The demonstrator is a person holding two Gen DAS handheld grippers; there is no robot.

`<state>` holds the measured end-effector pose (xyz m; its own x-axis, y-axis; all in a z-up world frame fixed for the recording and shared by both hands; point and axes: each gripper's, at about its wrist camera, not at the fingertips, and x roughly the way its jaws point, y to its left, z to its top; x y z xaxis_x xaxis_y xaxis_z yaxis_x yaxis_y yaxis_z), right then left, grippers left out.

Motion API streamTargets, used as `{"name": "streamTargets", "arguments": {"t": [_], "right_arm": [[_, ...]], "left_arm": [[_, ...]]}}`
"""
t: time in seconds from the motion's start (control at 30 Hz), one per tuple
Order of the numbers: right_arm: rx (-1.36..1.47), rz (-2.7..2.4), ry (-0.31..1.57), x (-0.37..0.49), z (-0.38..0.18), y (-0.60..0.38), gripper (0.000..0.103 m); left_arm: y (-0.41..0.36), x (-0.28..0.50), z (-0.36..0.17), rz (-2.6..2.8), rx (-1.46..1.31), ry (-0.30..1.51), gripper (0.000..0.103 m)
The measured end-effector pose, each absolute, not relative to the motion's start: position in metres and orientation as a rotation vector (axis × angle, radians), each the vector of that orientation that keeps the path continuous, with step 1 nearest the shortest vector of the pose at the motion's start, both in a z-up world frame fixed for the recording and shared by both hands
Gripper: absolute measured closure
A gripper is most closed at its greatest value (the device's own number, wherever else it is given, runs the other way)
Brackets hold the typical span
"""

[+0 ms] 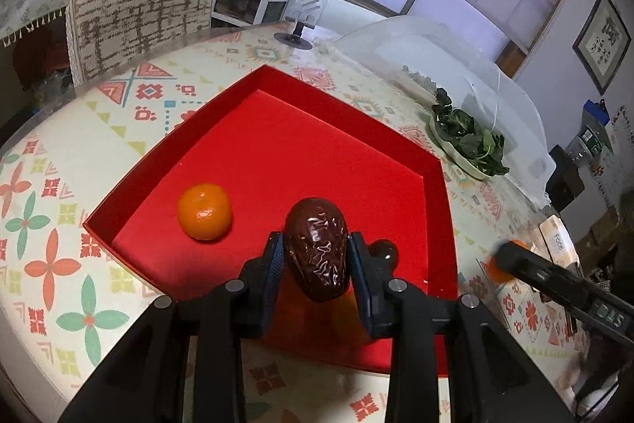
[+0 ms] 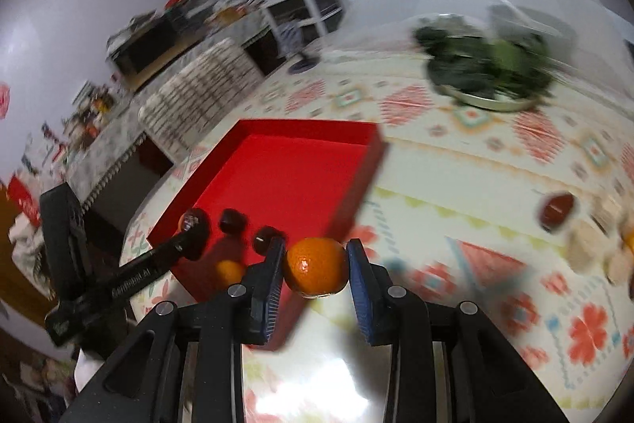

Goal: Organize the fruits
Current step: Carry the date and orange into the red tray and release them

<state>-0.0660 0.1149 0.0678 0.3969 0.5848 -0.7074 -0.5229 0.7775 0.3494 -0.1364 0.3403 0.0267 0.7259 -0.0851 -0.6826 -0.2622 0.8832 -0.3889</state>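
Observation:
My left gripper (image 1: pixel 316 256) is shut on a dark red wrinkled jujube (image 1: pixel 317 248), held above the near side of the red tray (image 1: pixel 277 82). One orange (image 1: pixel 204 211) lies in the tray at the left, and another dark jujube (image 1: pixel 386 253) lies behind my right finger. My right gripper (image 2: pixel 316 266) is shut on an orange (image 2: pixel 316 266), held over the tablecloth by the tray's near right corner (image 2: pixel 356 185). In the right wrist view the left gripper (image 2: pixel 119 276) holds its jujube (image 2: pixel 194 224), with two more jujubes (image 2: pixel 232 221) in the tray.
A plate of green leaves (image 1: pixel 467 141) stands on the patterned tablecloth right of the tray, under a clear cover. A loose jujube (image 2: pixel 556 211) and pale items (image 2: pixel 586 248) lie on the cloth at the right. A chair (image 1: pixel 138 10) stands behind the table.

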Motion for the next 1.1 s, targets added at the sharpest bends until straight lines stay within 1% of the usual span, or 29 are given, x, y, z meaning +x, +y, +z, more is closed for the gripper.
{"name": "streamTargets", "arguments": {"t": [0.17,0.33,0.4,0.47,0.57,0.63,0.73,0.8,0.87,1.0,1.1], "right_arm": [[0.008,0.721,0.955,-0.050,0.056,0.164,0.069],[-0.033,0.714,0.983,-0.036,0.042,0.190,0.069],[-0.033,0.709,0.987,-0.032,0.039,0.194,0.067],[-0.006,0.704,0.997,-0.028,0.037,0.194,0.067],[0.020,0.708,0.987,-0.027,0.042,0.191,0.066],[0.026,0.706,0.959,-0.029,0.052,0.185,0.064],[0.045,0.697,0.923,-0.033,0.067,0.169,0.062],[0.058,0.682,0.899,-0.038,0.076,0.152,0.059],[0.079,0.660,0.880,-0.045,0.081,0.128,0.057],[0.105,0.572,0.853,-0.065,0.083,0.062,0.052],[0.141,0.479,0.851,-0.081,0.077,0.003,0.051]], "left_arm": [[0.348,-0.137,0.028,0.090,-0.504,0.754,0.071],[0.356,-0.139,0.032,0.093,-0.522,0.739,0.070],[0.359,-0.140,0.032,0.091,-0.535,0.736,0.068],[0.362,-0.141,0.033,0.095,-0.544,0.734,0.059],[0.365,-0.144,0.035,0.100,-0.560,0.727,0.054],[0.366,-0.146,0.037,0.102,-0.572,0.722,0.050],[0.365,-0.149,0.041,0.098,-0.588,0.713,0.048],[0.363,-0.151,0.044,0.093,-0.590,0.709,0.045],[0.360,-0.153,0.048,0.081,-0.596,0.705,0.039],[0.349,-0.154,0.054,0.064,-0.583,0.704,0.037],[0.330,-0.151,0.058,0.031,-0.564,0.712,0.034]]}}
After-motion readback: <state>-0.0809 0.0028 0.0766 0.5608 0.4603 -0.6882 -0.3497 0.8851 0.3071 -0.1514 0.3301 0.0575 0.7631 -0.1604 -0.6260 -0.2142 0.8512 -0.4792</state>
